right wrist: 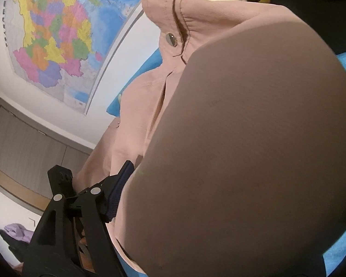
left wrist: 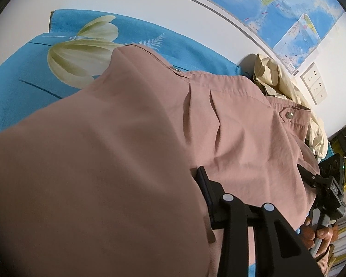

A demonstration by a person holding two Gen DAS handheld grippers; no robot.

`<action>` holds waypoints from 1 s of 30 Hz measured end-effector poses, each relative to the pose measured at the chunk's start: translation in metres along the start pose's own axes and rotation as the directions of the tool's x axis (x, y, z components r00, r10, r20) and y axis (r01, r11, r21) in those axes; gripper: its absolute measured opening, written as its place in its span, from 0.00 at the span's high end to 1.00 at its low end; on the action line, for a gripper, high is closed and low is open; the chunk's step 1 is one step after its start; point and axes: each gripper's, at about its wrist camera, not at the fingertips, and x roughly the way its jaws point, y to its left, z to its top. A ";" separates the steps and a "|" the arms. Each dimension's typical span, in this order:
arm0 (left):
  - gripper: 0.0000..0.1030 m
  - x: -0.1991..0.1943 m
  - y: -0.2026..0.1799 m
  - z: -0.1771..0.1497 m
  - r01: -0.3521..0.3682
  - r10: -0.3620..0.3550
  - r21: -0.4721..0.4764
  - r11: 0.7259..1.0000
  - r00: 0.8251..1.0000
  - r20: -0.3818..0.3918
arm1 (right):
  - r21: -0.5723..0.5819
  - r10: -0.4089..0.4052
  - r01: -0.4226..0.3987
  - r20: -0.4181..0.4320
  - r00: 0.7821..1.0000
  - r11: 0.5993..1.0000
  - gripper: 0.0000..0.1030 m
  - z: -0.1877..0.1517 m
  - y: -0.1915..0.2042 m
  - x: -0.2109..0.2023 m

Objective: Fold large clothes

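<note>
Currently noted, left wrist view: left gripper (left wrist: 184,180) buried in the pink garment (left wrist: 242,127). Only one of the fingers (left wrist: 204,182) visible, blue pad turned toward a big near fold of fabric; the other finger hidden under that fold. Cloth lying against the pad, but opening width and any real clamp cannot be told.

Right wrist view: right gripper (right wrist: 150,173) in much the same condition. One of its fingers (right wrist: 125,173) showing, blue pad against the pink cloth, partner finger covered by a dark, out-of-focus bulge of the same garment (fills most of that view). Whether spread or pinching, again cannot be told.

Seen from the left camera: right gripper at the garment's far edge, gripped by a hand (left wrist: 320,235).

Garment spread over a blue floral sheet (left wrist: 23,69), waistband end away from the cameras, metal snap (left wrist: 288,114) on a tab there. Crumpled cream garment (left wrist: 276,78) just beyond the waistband, against the wall. Wall map (left wrist: 288,4) above, socket panel (left wrist: 314,83) beside it. Grey cabinet doors (right wrist: 23,143) and a purple cloth (right wrist: 16,230) off to the side.
</note>
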 end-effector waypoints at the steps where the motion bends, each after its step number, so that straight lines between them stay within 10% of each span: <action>1: 0.63 0.000 0.000 0.000 0.003 -0.003 -0.001 1.000 1.000 0.000 | -0.001 -0.013 0.013 0.001 1.000 1.000 0.35 0.000 0.000 0.000; 10: 0.68 -0.001 0.001 0.002 0.023 -0.023 -0.009 1.000 1.000 -0.007 | 0.000 -0.014 0.014 0.005 1.000 1.000 0.66 -0.001 -0.006 -0.003; 30: 0.87 -0.066 -0.016 0.056 0.126 -0.131 0.056 0.990 0.988 0.087 | -0.159 0.194 -0.192 -0.005 0.981 0.968 0.80 0.030 0.093 -0.010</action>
